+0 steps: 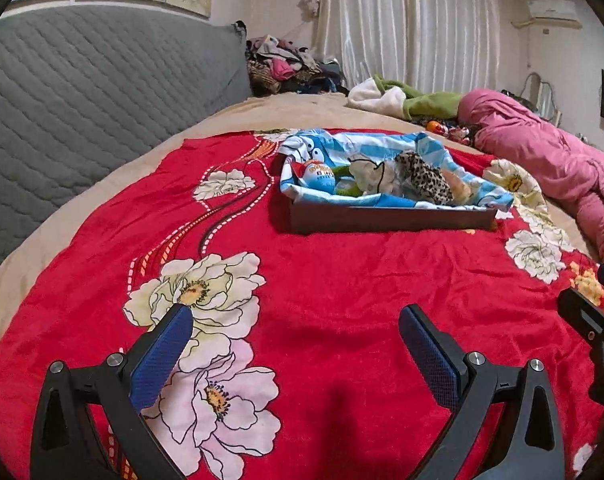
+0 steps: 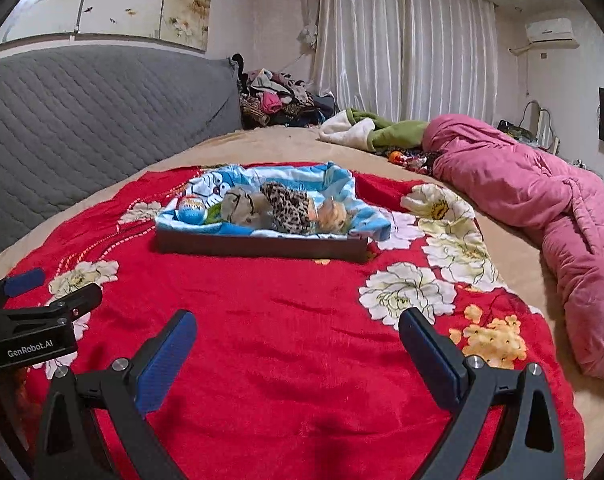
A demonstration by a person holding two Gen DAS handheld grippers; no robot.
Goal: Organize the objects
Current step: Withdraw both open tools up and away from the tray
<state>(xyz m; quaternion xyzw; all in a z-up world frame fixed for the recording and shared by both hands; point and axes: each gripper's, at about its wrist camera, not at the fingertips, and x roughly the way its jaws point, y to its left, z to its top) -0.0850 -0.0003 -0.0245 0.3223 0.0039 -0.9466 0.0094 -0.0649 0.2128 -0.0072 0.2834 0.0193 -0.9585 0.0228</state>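
My left claw (image 1: 295,320) is spread wide, its two blue pads far apart, holding nothing and touching nothing; it hangs over the red flowered blanket (image 1: 342,280). My right claw (image 2: 297,326) is spread just as wide and is empty too, over the same blanket. Each claw shows at the edge of the other's view, side by side.

Ahead of both sits one dark brown tray (image 2: 261,245) on the blanket, well apart from my pads. One blue-and-white cartoon cloth (image 2: 237,184) lines it and spills over its rim. Lying in it I count one egg-shaped toy (image 2: 191,208) at the left end, one green thing (image 2: 213,213) just beside it, one beige cloth piece (image 2: 239,206), one leopard-print piece (image 2: 287,206) and one orange-and-white thing (image 2: 332,213) at the right end. They lie bunched together, touching.

Nothing lies on the blanket between my claws and the tray.

Around: a gray quilted headboard (image 2: 81,112) on the left, one pink quilt (image 2: 542,200) rolled along the right side of the bed, a green-and-white blanket (image 2: 374,130) behind it, a heap of clothes (image 2: 277,100) in the corner, and pale curtains (image 2: 402,40).
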